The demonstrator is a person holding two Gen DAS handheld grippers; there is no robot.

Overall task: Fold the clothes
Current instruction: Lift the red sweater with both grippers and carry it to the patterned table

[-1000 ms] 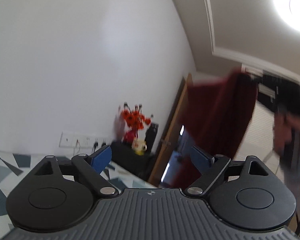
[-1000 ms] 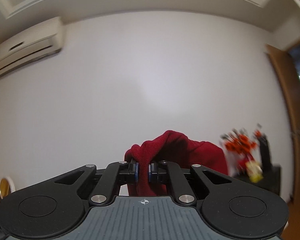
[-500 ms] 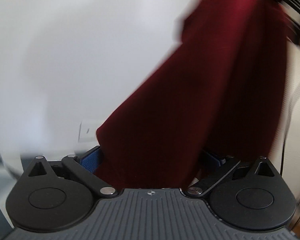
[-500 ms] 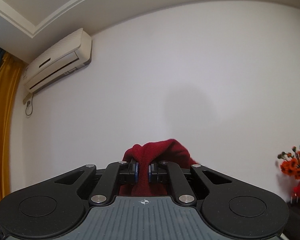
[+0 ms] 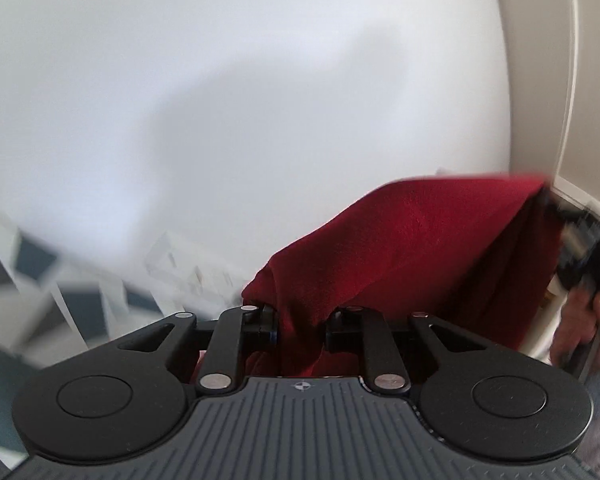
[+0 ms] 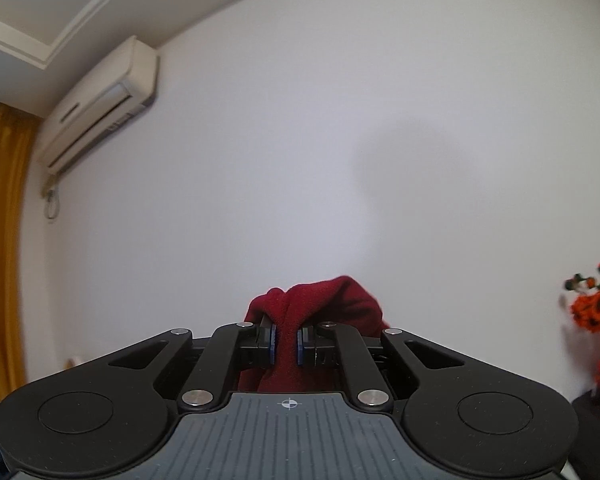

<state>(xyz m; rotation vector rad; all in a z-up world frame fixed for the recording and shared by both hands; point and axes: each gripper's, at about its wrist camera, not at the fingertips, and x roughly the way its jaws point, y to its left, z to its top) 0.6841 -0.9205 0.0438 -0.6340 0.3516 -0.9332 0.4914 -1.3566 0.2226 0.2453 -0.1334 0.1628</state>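
Red fabric, a deep crimson garment [image 5: 416,248] with a soft, fleecy nap, hangs in the air between the two tools. In the left wrist view it spreads from the lower centre of the frame up to the right edge, its top hem running almost level to a corner at the far right, and a narrow fold of it drops straight down between the fingers of the left gripper [image 5: 300,330]. Those jaws are closing, the cloth sits between them, and the pads already press against the fold on both sides. At the right edge of that view a person's hand [image 5: 584,332] shows, blurred, beside a dark tool body.

In the right wrist view the same garment [image 6: 320,304] bunches into a rounded lump at the lower centre, just above the right gripper [image 6: 287,345]. Its blue pads [image 6: 274,345] stand close together, clamped on a thin pinch of the cloth, with more red showing below them.

Behind, a plain white wall [image 6: 340,140] fills most of both views. An air conditioner [image 6: 100,104] sits at upper left, a yellow curtain [image 6: 4,240] along the left edge, and orange flowers [image 6: 596,308] at the right edge.
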